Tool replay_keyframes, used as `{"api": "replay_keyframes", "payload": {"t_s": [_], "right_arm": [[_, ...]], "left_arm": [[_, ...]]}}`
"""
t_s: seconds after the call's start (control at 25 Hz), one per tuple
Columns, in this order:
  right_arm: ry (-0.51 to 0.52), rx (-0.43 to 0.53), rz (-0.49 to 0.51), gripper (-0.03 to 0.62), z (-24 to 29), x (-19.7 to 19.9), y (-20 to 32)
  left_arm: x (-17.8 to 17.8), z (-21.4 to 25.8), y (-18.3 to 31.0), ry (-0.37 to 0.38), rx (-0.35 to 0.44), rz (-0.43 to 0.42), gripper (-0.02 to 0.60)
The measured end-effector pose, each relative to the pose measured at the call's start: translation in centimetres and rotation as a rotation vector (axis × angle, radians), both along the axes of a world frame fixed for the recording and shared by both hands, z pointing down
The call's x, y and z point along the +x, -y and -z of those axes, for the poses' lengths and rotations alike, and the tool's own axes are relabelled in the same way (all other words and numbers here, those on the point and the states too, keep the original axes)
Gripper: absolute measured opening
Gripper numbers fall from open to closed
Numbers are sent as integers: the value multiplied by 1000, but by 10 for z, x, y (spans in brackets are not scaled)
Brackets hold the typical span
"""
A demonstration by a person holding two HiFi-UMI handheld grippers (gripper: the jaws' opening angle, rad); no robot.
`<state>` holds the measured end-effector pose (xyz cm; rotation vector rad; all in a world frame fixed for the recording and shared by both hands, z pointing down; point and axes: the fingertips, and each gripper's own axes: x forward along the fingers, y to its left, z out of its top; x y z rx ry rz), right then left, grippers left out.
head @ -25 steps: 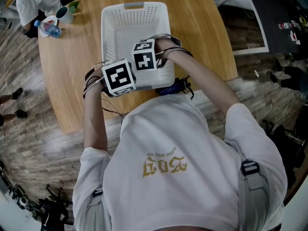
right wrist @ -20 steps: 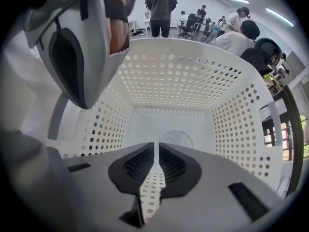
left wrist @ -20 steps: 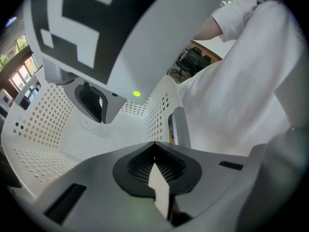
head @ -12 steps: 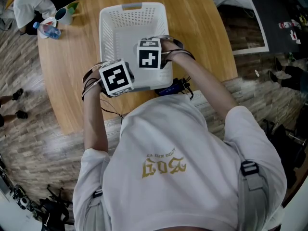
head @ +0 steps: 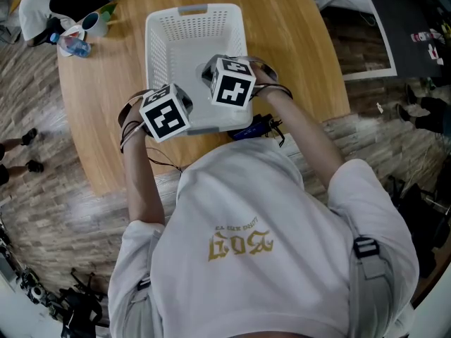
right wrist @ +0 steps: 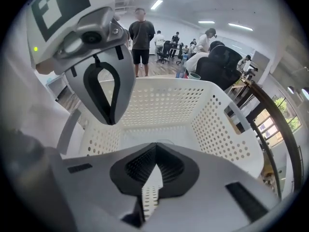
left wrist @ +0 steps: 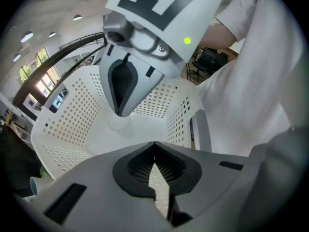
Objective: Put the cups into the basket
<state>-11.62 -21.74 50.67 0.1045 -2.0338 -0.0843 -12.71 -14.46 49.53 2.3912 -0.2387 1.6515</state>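
Note:
A white perforated basket stands on the round wooden table. Both grippers hang over its near end, side by side. My left gripper is shut with nothing in it; its jaws point into the basket. Just to its right, my right gripper is also shut and empty, above the basket floor. A white cup with a dark inside sits at the table's far left edge, well away from both grippers. From the right gripper view a cup shows beyond the basket's far wall.
Beside the cup lie a small plastic bottle and a green item. The table's near edge is under the person's arms. Several people stand and sit in the room beyond the table. Wooden floor surrounds the table.
The right gripper has drifted a little right and tilted. The left gripper has edged slightly up and left. Both stayed shut over the basket's near end.

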Motion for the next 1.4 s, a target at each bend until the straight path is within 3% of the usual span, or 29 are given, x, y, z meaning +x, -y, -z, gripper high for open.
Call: {"api": "replay_keyframes", "payload": {"t_s": [0.16,0.28,0.4,0.48,0.8,1.08,1.24,1.4], "right_arm": [[58,19,-30,11,9,1,-2],[107,4,-70,11,17,1,0],[146,10,-103,9,24,4,4],[172,29,-123,9,29,7,5],[365,49,-238,11,61,16,9],[654,121,-419,11,120,39,18],[757,184,-499,11,143,52,20],[800,219,-526,9,153,56,21]], "left_arm": [[-3,1,17,3,101,94,6],[-11,3,35,20,216,211,6],[-14,12,52,-13,320,331,6],[-13,18,56,-39,363,368,6],[-5,58,63,-270,492,530,6],[-33,119,67,-602,704,830,6],[-42,144,68,-611,885,875,6],[-47,163,65,-676,956,948,6]]}}
